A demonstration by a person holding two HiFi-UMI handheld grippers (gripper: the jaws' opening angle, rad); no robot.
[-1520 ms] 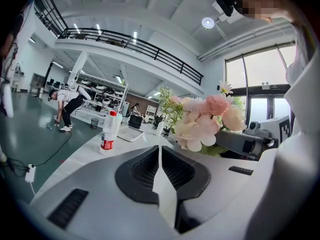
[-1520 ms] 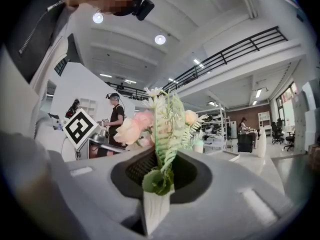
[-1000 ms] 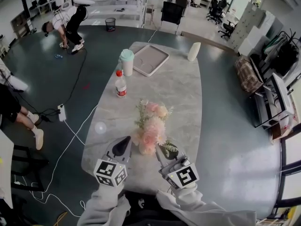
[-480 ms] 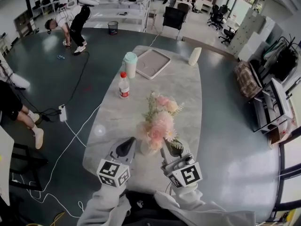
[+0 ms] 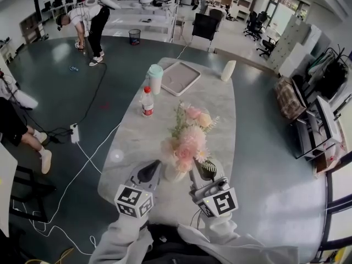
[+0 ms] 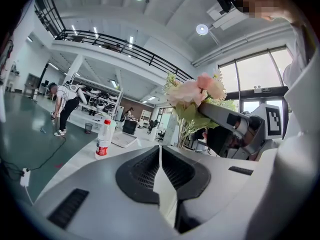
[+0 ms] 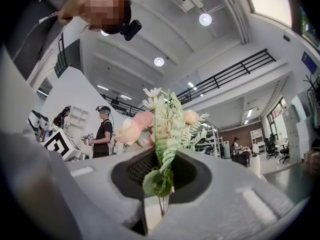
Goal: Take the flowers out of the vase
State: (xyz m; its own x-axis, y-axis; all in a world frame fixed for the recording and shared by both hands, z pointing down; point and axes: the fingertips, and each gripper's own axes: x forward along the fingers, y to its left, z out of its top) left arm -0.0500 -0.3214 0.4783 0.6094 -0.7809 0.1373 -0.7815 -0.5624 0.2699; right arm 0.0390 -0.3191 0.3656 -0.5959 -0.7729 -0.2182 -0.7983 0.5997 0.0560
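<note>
A bunch of pink and cream flowers [image 5: 188,138] with green fern leaves stands up over a pale vase [image 5: 175,174] near the front of the marble table [image 5: 220,120]. My right gripper [image 5: 194,168] is shut on the green stems just below the blooms. The right gripper view shows the stems [image 7: 162,205] pinched between the jaws of that gripper [image 7: 161,165], with the blooms [image 7: 135,129] above. My left gripper [image 5: 155,166] sits just left of the vase, its jaws closed together with nothing between them [image 6: 160,151]. I cannot tell whether it touches the vase. The lower stem ends are hidden.
Further back on the table stand a water bottle [image 5: 147,102] with a red cap, a cup with a green lid [image 5: 155,78], a flat tray [image 5: 179,77] and a white cylinder [image 5: 227,70]. A white cable [image 5: 82,153] runs across the floor at left. People stand at the far left.
My right gripper has risen with the bunch, so the flowers stand higher over the vase. The left gripper has stayed beside the vase, slightly higher.
</note>
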